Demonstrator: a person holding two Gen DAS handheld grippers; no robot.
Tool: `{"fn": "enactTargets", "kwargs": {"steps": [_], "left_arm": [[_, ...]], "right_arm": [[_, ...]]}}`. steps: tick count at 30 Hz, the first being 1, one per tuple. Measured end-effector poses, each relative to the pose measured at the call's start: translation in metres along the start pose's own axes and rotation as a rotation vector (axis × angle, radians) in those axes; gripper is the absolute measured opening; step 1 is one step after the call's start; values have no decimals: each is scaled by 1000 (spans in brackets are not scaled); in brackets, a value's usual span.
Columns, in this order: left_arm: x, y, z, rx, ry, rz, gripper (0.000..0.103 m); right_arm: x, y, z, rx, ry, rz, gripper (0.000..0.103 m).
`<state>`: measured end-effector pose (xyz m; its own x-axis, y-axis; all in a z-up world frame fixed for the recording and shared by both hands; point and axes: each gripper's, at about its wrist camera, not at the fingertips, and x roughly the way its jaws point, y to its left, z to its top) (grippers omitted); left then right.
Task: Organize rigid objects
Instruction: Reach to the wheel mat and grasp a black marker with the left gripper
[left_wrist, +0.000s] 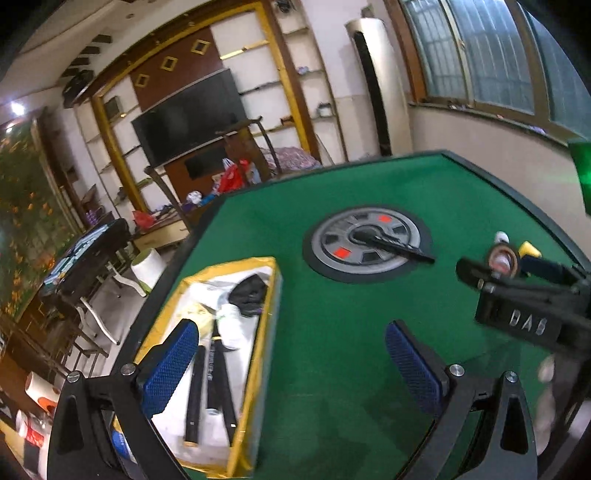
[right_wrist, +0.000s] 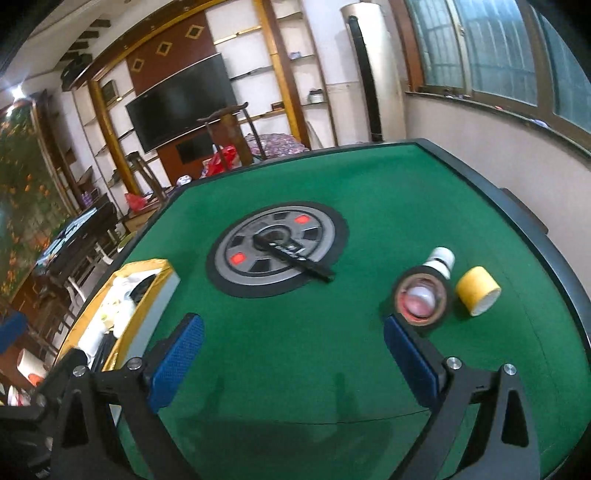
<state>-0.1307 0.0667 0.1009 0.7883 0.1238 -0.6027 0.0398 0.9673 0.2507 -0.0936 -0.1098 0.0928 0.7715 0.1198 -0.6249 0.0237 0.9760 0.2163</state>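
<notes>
My left gripper (left_wrist: 291, 365) hangs open and empty over the green table (left_wrist: 351, 332), its left blue pad (left_wrist: 170, 365) above a yellow-rimmed box (left_wrist: 258, 354). In the box lie black sticks (left_wrist: 207, 384), a white piece and a dark bundle. My right gripper (right_wrist: 293, 358) is open too, with only felt between its pads. A black pen (right_wrist: 295, 258) rests across the grey centre disc (right_wrist: 273, 251). To the right lie a black tape roll (right_wrist: 402, 291), a white bottle (right_wrist: 441, 260) behind it and a yellow roll (right_wrist: 478, 290). The right gripper's body (left_wrist: 528, 317) shows in the left wrist view.
The table's dark raised rim (right_wrist: 517, 184) runs along the far and right sides. Beyond the far edge stand wooden chairs (left_wrist: 251, 147), a television (left_wrist: 188, 118) and shelves. A second table with small tiles (left_wrist: 85, 251) is off to the left.
</notes>
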Motion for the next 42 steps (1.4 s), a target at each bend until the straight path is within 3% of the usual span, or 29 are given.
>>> {"fn": "enactTargets", "kwargs": {"steps": [9, 16, 24, 29, 30, 32, 38, 40, 42], "left_arm": [[27, -24, -3, 22, 106, -81, 102], [62, -13, -3, -123, 232, -236, 102], [98, -20, 28, -227, 261, -283, 102], [146, -44, 55, -307, 318, -344, 101], [157, -49, 62, -333, 319, -346, 98], [172, -56, 74, -357, 318, -334, 74], [216, -87, 88, -374, 365, -229, 72], [227, -101, 86, -321, 383, -182, 73], [227, -116, 84, -245, 347, -136, 73]], "right_arm": [[3, -50, 11, 81, -3, -42, 98], [6, -107, 27, 151, -32, -128, 98], [36, -164, 51, 255, -53, -183, 98], [51, -197, 45, 362, -54, -172, 98], [54, -201, 45, 372, -38, -171, 98], [58, -207, 42, 409, -15, -146, 98], [56, -195, 44, 374, -33, -115, 98], [53, -190, 46, 360, -45, -115, 98], [51, -189, 47, 352, -54, -111, 98]]}}
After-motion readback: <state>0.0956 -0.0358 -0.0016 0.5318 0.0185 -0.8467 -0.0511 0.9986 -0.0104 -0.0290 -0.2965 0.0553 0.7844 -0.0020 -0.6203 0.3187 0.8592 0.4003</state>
